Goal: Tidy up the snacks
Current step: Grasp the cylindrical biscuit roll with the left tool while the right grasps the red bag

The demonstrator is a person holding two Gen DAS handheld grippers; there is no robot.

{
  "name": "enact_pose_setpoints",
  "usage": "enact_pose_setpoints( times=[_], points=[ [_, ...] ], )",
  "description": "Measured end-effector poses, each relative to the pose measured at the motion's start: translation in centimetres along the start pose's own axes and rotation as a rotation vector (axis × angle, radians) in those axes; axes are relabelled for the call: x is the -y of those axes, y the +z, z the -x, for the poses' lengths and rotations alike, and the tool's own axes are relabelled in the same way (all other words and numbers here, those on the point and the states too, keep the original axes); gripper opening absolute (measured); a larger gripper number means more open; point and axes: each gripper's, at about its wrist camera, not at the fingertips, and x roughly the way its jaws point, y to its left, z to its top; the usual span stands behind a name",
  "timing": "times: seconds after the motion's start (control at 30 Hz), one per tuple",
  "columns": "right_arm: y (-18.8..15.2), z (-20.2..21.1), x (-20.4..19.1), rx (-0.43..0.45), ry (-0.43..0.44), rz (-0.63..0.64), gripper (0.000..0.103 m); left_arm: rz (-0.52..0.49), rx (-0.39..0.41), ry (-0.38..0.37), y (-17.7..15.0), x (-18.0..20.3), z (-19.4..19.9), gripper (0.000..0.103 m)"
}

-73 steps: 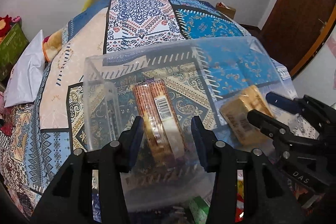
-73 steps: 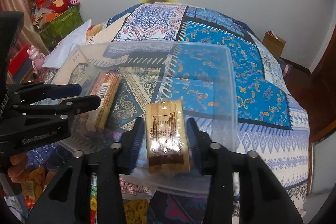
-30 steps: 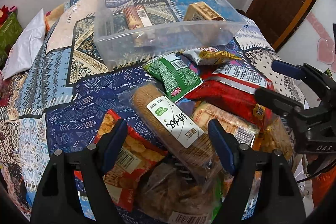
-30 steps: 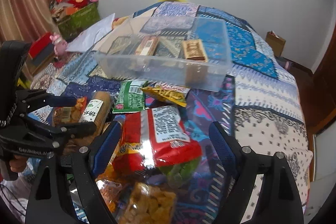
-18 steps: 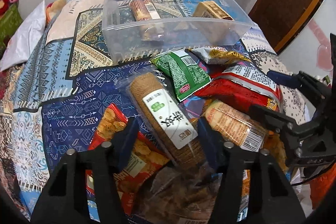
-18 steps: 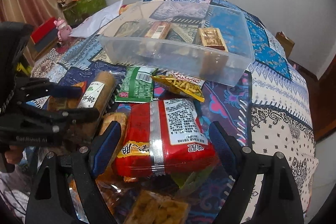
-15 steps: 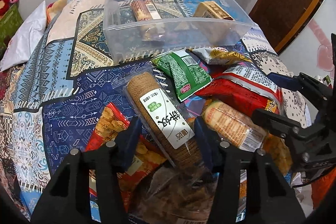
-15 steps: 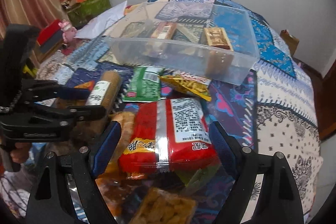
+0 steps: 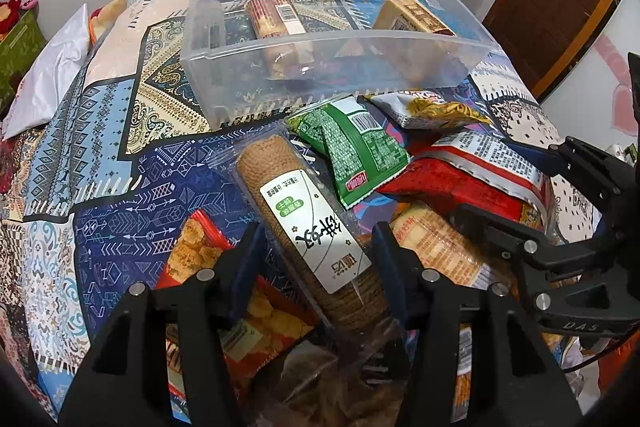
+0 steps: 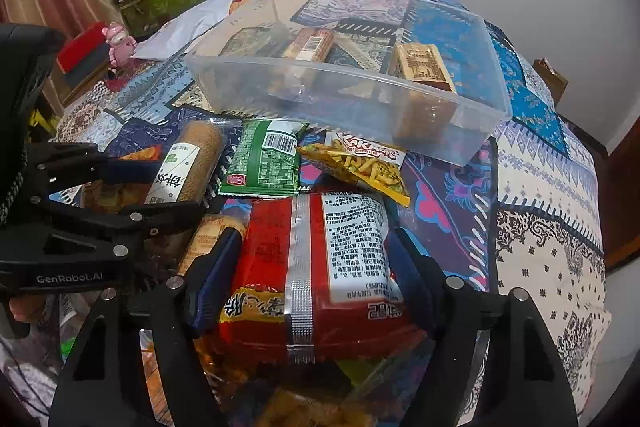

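Left gripper [image 9: 316, 259] clamps the biscuit roll [image 9: 304, 223]; right gripper [image 10: 312, 271], jaws just closing, squeezes the red bag [image 10: 312, 267] (clear bin [image 10: 340, 95] at 12 o'clock).

The clear plastic bin [image 9: 328, 43] is gleaming faintly over the matt patterned cloth bedspread [image 9: 100, 155]. The red snack bag [image 10: 316, 267] is shining, glossy foil, beside matt black plastic gripper fingers [image 10: 212, 279].

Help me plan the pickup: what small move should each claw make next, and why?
Probably lift both toward the clear bin. The left claw has closed around the round biscuit roll; the right claw, just closing, brackets the red snack bag.
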Motion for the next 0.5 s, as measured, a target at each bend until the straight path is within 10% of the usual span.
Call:
enact_pose_setpoints(
  times=[0.5],
  points=[
    [-0.4, 3.3, 0.0, 0.07, 0.006, -0.019, 0.062, 0.033, 0.034, -0.05, -0.6, 0.4, 2.6, 0.034]
  ],
)
